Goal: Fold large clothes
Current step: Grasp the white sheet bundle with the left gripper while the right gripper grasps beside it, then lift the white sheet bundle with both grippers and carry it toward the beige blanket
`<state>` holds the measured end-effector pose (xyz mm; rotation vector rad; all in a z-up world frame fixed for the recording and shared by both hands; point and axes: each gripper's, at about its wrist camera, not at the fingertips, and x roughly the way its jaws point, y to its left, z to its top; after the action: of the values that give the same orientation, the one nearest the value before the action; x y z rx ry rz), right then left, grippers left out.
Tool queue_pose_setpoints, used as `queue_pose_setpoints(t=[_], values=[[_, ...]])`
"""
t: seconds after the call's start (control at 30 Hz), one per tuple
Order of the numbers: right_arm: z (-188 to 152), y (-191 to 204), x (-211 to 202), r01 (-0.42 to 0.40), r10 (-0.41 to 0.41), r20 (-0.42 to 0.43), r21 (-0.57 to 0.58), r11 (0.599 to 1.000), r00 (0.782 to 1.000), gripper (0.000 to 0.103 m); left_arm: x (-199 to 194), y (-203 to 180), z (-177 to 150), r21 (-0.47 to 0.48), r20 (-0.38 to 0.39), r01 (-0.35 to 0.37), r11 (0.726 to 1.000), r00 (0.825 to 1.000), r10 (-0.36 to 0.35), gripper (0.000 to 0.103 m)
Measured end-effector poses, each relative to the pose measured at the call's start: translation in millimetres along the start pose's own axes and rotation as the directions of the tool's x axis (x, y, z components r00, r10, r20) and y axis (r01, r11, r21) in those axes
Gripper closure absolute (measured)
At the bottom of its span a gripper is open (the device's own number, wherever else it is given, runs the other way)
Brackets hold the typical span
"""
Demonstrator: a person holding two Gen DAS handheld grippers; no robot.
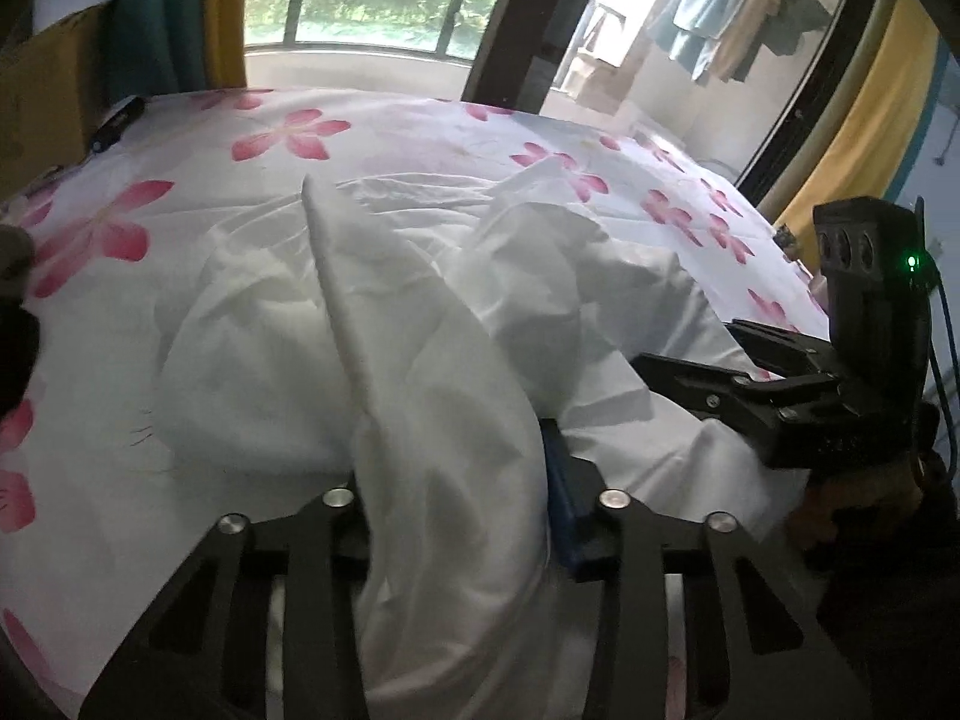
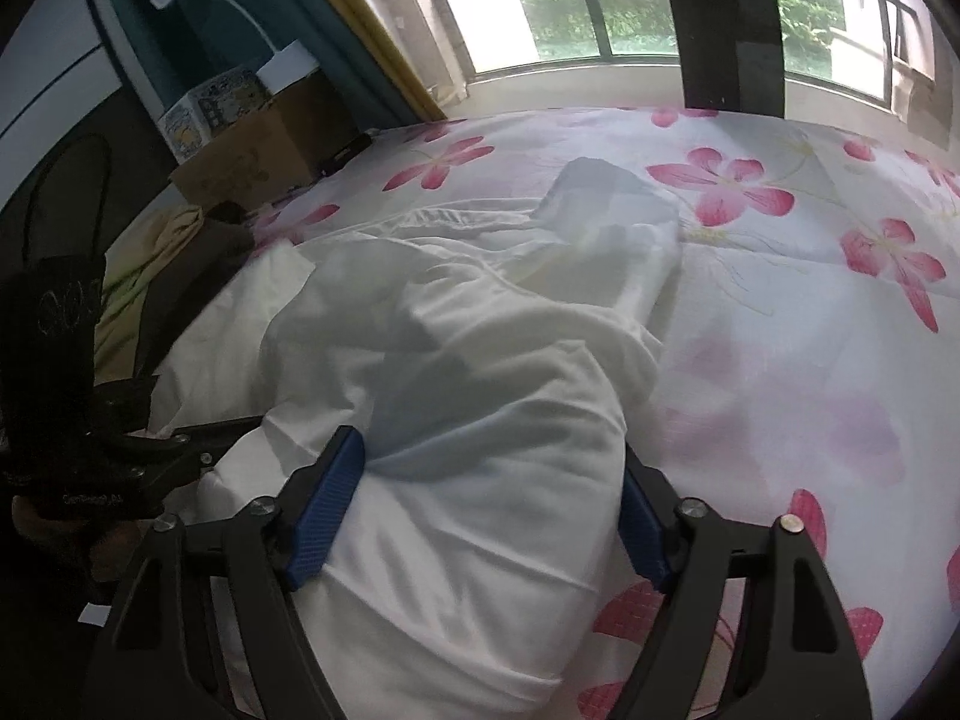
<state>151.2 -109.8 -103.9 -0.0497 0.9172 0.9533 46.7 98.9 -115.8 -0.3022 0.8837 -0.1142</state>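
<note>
A white garment [image 1: 372,312] lies crumpled on a white bedsheet with pink flowers [image 1: 180,192]. My left gripper [image 1: 456,492] is at the near edge of the bed, shut on a thick fold of the garment. The cloth fills the gap and hides the left pad; only the right blue pad [image 1: 564,510] shows. My right gripper [image 2: 486,504] stands open and wide around another bunch of the garment [image 2: 480,372], its blue pads [image 2: 327,504] at the bunch's sides. Each gripper also appears in the other view: the right gripper [image 1: 690,345] and the left gripper [image 2: 240,426].
A cardboard box [image 2: 252,156] stands beside the bed at the left, with a small dark object [image 1: 117,123] on the sheet near it. A black post [image 2: 720,24] rises at the far edge before the window. Clothes [image 1: 720,18] hang at the back right.
</note>
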Motion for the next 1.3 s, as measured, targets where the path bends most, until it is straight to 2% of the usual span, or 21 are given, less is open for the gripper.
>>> queue_pose_setpoints(t=[0.07, 0.13, 0.33, 0.73, 1.0, 1.3], values=[[-1, -3, -1, -0.019, 0.019, 0.006, 0.017, 1.000, 1.000, 0.042, 0, 0, 0, -0.008, 0.011, 0.010, 1.000, 1.000, -0.010, 0.068], [-2, -5, -2, -0.046, 0.045, 0.013, 0.034, 0.998, 0.999, 0.060, -1, 0, 0, -0.017, 0.021, 0.021, 1.000, 1.000, -0.021, 0.072], [5, 3, -12, -0.078, 0.078, 0.041, 0.001, 0.997, 0.996, 0.077, -15, 5, 4, -0.046, 0.074, 0.065, 0.997, 0.995, -0.062, 0.080], [34, 38, -42, -0.076, 0.093, 0.159, -0.111, 0.991, 0.983, 0.080, -61, 8, 22, -0.017, 0.202, 0.053, 0.998, 0.978, -0.048, 0.082], [59, 72, -47, -0.093, 0.133, 0.223, -0.179, 0.979, 0.966, 0.080, -97, 26, 32, -0.003, 0.272, -0.007, 1.000, 0.962, 0.008, 0.082], [86, 114, -32, -0.159, 0.222, 0.272, -0.236, 0.959, 0.936, 0.080, -138, 58, 41, -0.007, 0.342, -0.109, 0.994, 0.934, 0.105, 0.082]])
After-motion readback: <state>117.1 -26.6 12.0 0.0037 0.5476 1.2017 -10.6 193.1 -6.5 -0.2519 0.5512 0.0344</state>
